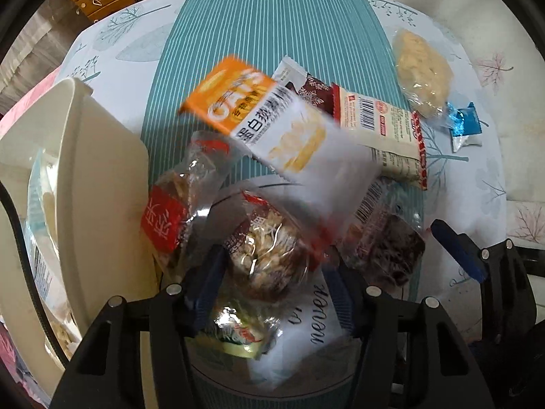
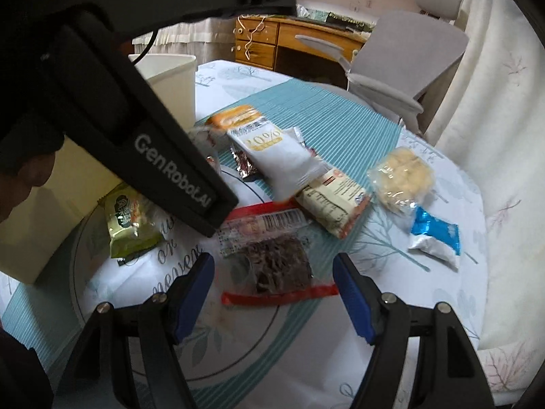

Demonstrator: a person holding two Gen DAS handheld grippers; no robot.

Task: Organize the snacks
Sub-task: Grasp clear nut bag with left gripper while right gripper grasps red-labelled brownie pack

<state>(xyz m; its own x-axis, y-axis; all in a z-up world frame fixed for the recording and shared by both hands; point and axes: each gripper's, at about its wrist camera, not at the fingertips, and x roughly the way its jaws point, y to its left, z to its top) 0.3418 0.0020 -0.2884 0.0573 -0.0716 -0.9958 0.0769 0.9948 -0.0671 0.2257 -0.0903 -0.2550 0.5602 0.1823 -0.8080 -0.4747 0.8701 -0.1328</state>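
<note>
- The left tongs (image 1: 272,272), black with blue pads, are clenched on a clear crinkly packet of brown nut-and-seed brittle (image 1: 269,255), held up between the pads above the table
- A second clear packet with a red label (image 1: 170,218) hangs touching it on the left; whether the pads pinch that one too I cannot tell
- Below the held packet, nearer the camera, lies a small green foil snack pouch (image 1: 238,334) on the white round mat with script lettering (image 1: 316,317)
- Left of the left tongs stands a cream plastic bin (image 1: 98,184) with some packets already inside
- The right tongs (image 2: 274,294), same black body and blue pads, are released, jaws spread wide and holding nothing
- Between and just beyond their tips lies a clear packet of dark purple-brown dried snack with red edges (image 2: 276,269), flat on the mat; contact with the pads is not evident
- Beyond that, a white and orange oat-bar wrapper (image 2: 272,156) lies across a dark brown snowflake-print wrapper (image 1: 306,92), with a cream bar wrapper bearing a barcode (image 2: 333,201) to its right
- Further right, a clear bag of pale yellow puffed crackers (image 2: 402,177) and a small blue and white sachet (image 2: 436,238) sit near each other on the leaf-print tablecloth (image 2: 442,306)
- A teal striped runner (image 1: 265,30) runs down the table's middle
- At the far side stand a grey office chair (image 2: 408,54) and a wooden desk (image 2: 272,44)
</note>
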